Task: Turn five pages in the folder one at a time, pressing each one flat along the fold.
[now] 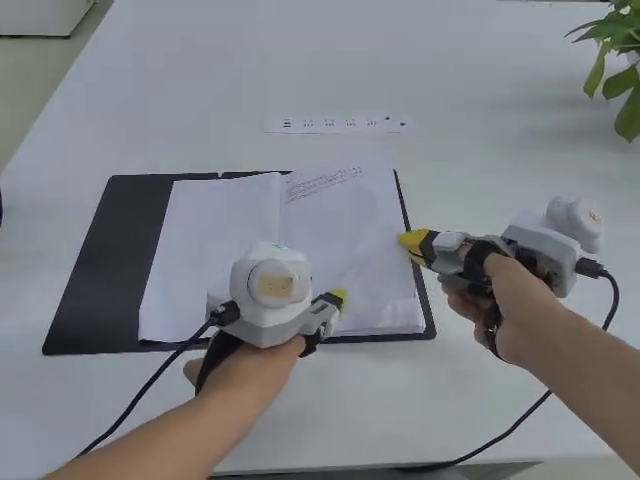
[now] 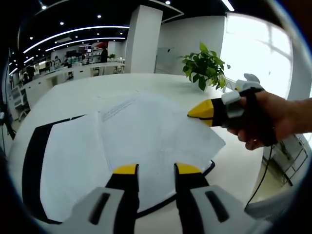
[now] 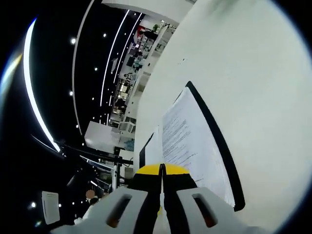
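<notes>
Bare desk [image 1: 480, 80] around the folder [image 1: 100, 270]; two grippers crowd its near right corner.
The desk is free to the folder's left, right and near side. Behind it a power strip [image 1: 338, 124] lies apart from the far edge, a bare lane between. A plant [image 1: 615, 60] overhangs the far right corner. The left gripper [image 2: 157, 169] hangs over the near edge, the right gripper [image 1: 413, 240] over the right edge, with open page between them. Cables [image 1: 150, 385] trail off the near side.
</notes>
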A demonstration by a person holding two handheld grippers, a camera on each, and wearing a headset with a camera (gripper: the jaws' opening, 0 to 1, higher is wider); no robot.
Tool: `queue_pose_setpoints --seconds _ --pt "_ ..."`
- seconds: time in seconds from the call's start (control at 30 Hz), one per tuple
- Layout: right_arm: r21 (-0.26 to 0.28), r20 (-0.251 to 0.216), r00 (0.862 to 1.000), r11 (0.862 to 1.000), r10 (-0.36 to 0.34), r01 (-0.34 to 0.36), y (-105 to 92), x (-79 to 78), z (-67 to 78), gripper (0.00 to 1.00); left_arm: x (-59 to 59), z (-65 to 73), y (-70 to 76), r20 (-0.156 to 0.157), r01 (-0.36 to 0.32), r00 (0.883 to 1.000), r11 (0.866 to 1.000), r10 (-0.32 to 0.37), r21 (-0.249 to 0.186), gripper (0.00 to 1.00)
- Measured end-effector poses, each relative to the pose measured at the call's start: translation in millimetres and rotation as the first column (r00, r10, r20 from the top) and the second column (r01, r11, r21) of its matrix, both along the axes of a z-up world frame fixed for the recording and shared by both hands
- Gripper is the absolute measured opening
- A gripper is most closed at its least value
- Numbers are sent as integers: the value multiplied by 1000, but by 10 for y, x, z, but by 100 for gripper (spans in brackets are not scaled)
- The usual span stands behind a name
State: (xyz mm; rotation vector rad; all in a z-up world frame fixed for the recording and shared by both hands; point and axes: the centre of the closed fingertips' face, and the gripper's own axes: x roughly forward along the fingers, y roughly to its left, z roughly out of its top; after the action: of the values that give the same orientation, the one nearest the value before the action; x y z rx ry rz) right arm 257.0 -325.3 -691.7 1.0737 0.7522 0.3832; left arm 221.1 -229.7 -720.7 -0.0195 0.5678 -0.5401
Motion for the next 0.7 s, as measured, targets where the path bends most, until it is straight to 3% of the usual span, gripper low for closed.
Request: queue_pose_setpoints --seconds 0.3,0.5,0.7 --pt "-43 17 999 998 -35 36 171 67 251 0 -86 354 458 61 -35 997 999 36 -20 30" --pt "-72 57 998 997 -38 42 469 94 500 0 -168 526 785 90 -57 994 998 60 -31 31" --pt "-179 122 992 984 29 -7 837 142 675 0 -218 645 1139 107 -82 991 996 86 -35 32"
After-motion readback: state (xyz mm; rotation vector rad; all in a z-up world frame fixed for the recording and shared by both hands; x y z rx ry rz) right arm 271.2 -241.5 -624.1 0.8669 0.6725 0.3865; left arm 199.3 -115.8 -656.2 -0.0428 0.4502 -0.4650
